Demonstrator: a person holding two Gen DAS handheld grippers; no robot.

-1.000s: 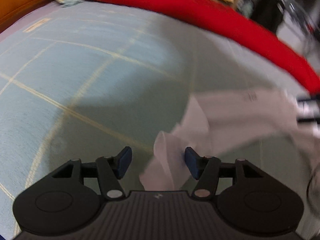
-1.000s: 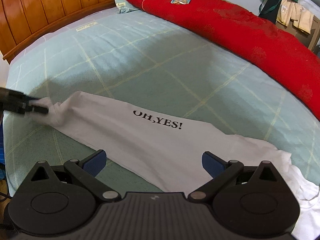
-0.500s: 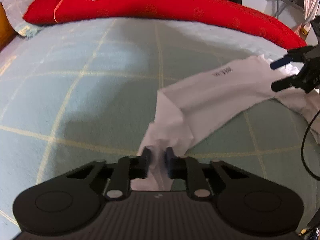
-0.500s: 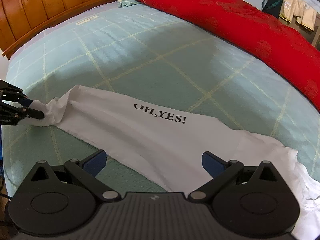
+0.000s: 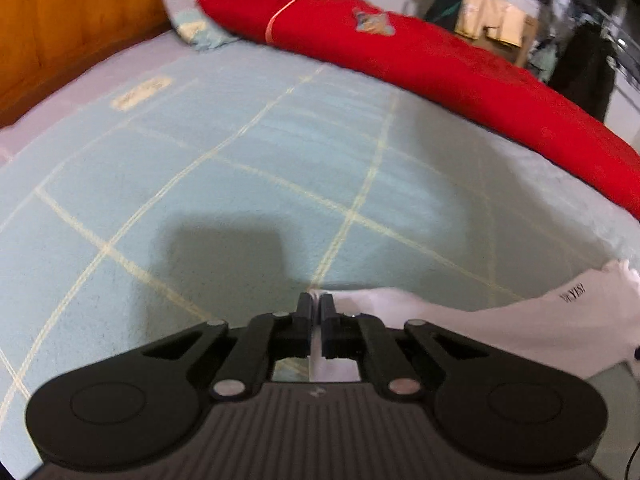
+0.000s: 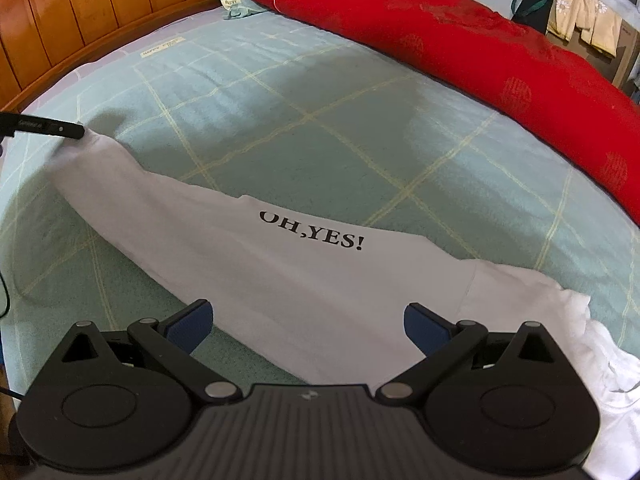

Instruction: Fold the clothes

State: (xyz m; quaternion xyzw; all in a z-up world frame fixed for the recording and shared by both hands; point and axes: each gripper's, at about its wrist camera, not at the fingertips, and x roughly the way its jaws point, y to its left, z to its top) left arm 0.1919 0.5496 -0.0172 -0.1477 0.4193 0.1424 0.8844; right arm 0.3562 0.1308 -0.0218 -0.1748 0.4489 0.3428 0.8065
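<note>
A white T-shirt (image 6: 248,248) lay stretched across the bed (image 6: 320,128). The left gripper (image 5: 316,312) pinched its corner, fingers closed tight; the right gripper (image 6: 306,326) hovered above with fingers wide. Pulling steadily should keep the cloth taut and flat.

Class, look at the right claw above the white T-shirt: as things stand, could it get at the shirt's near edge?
Probably yes. The right claw is open just above the white T-shirt, with nothing between them; the left claw grips the far corner, well clear.

Soft indoor light, left view motion-blurred (right sharp), fisheye-bent edges
</note>
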